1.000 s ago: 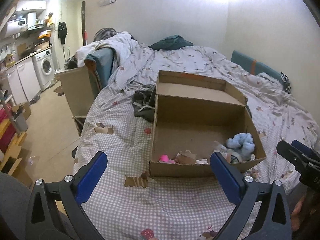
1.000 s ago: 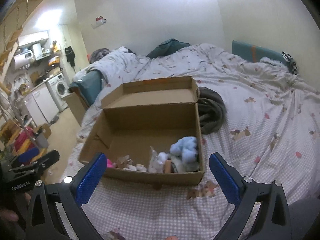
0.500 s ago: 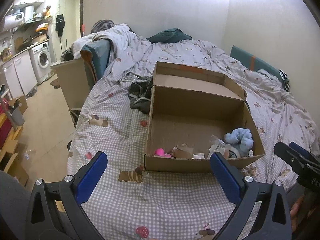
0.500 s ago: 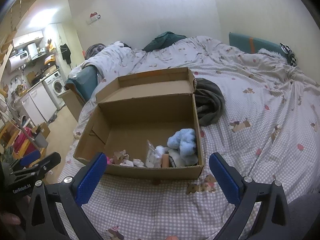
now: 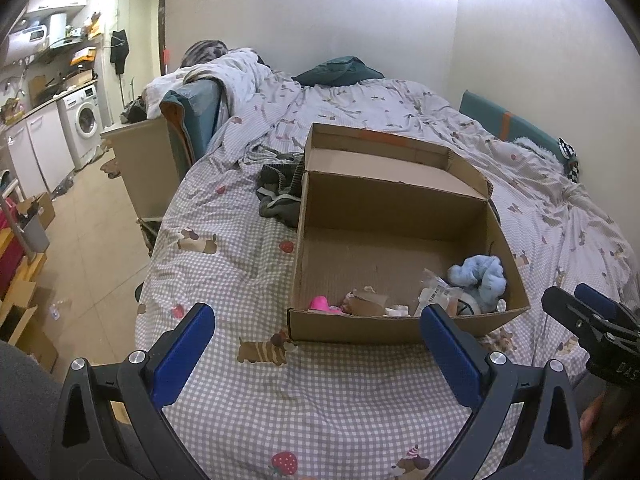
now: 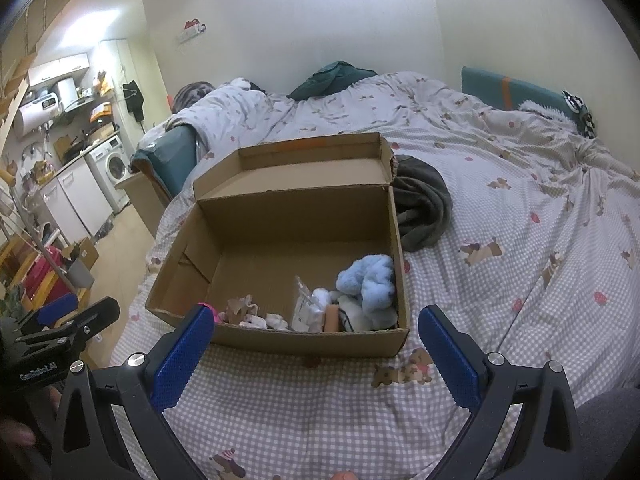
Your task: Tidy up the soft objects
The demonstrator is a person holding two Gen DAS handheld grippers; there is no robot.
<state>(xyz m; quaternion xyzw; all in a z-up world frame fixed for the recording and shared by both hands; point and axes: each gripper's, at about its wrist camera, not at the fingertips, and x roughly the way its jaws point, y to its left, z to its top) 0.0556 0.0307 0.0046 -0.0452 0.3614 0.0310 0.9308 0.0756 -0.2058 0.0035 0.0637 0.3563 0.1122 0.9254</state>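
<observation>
At the bottom of each wrist view, the left tool [image 5: 316, 348] and the right tool [image 6: 316, 348] hang with their blue pads spread wide apart, holding nothing, above the checked bedsheet [image 5: 320, 408]. Just beyond, at frame centre, an open cardboard box [image 6: 304, 340] rests on the bed. Along its near wall lie a pale blue plush toy [image 6: 370, 280], a clear plastic packet [image 6: 306, 308], small white pieces [image 6: 272, 321] and a pink item [image 5: 320, 304]. A dark grey cloth [image 6: 424, 208] lies against the box's far corner.

Both tongs have drawn back from the box [image 5: 400, 328].
</observation>
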